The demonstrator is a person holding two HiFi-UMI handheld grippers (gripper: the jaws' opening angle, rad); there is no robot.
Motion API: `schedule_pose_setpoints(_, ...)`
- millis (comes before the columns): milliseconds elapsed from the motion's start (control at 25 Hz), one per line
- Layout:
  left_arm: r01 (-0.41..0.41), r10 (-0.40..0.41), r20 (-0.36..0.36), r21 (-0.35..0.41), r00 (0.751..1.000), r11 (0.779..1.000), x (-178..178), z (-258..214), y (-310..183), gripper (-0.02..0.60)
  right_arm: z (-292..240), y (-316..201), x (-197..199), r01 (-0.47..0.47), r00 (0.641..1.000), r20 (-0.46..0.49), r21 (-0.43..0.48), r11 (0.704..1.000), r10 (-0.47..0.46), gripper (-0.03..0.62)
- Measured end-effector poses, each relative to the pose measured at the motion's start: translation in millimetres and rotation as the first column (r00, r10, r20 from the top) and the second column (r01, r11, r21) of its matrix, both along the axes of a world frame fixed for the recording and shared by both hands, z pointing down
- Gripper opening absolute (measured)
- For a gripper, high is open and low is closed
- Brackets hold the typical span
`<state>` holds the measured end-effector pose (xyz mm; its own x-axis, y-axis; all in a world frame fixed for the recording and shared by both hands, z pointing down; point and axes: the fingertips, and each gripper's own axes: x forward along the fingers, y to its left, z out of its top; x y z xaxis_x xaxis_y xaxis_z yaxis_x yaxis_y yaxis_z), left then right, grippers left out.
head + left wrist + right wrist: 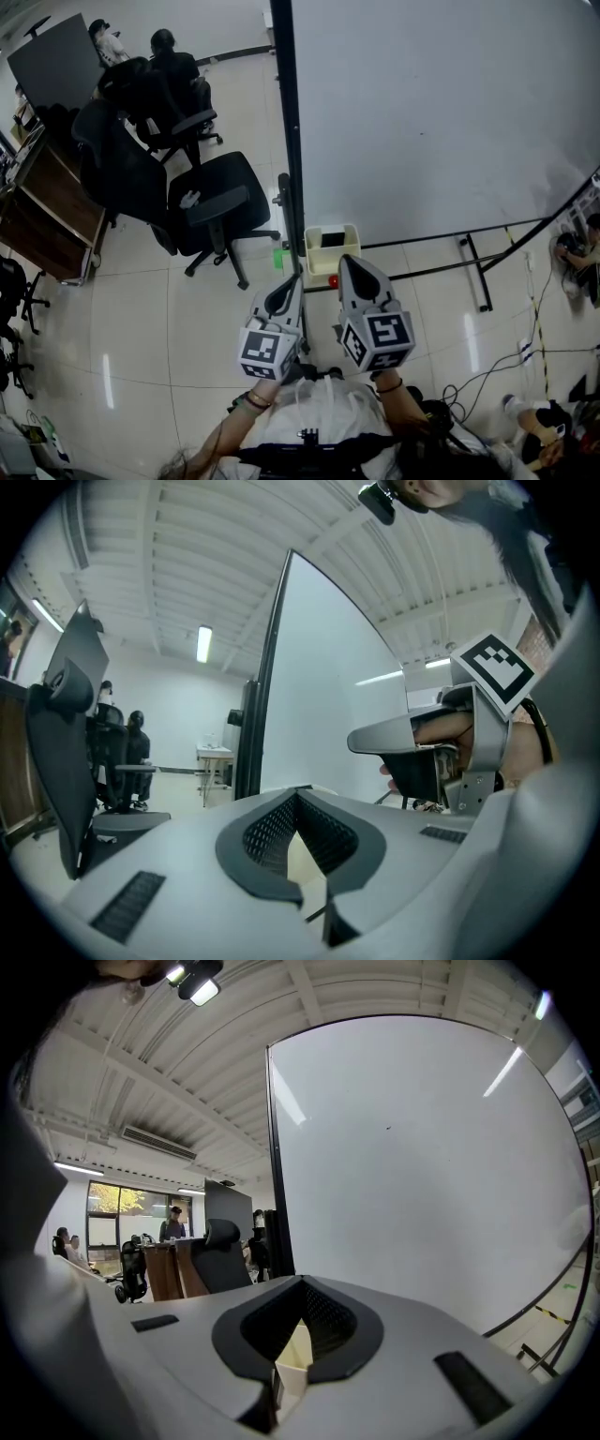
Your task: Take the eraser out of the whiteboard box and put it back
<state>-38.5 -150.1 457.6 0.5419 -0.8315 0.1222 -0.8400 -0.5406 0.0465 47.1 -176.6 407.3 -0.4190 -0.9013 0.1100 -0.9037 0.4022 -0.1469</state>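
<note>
- At the tips of the right gripper (347, 260), the jaws were fully together and I could see nothing clamped between them; a sliver of cream showed through the gap behind the pads.
- The right gripper pointed nearly level, and its tip sat just at the near edge of the whiteboard box (315, 251).
- The left gripper (294, 279) was just beside it on the left. Its jaws also met at the tip with nothing held, and it lay a little short of the box.
- Each gripper carried its marker cube at the rear, the right one (380, 339) slightly ahead of the left one (265, 350).
- The cream box hung at the lower left corner of the whiteboard (431, 112), against the dark upright of its frame.
- A dark block lay inside the box, which I took for the eraser (332, 240); it was in the box and untouched by either gripper.
- A small red thing (333, 280) sat just below the box, and a small green thing (278, 258) sat to the left of the upright.
- Farther left, a black office chair (220, 202) stood on the tiled floor (141, 319), and two seated people (173, 61) were well apart in the far corner.
</note>
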Motion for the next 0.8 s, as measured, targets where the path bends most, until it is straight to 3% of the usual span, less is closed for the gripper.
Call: schedule_pose_setpoints(800, 0.004, -0.004, 0.004, 0.002, 1.000, 1.000, -0.3, 2.7, -0.9, -0.015, 6.5, -0.7, -1.5, 0.006, 1.000, -0.016, -0.025, 1.000, -0.007, 0.001)
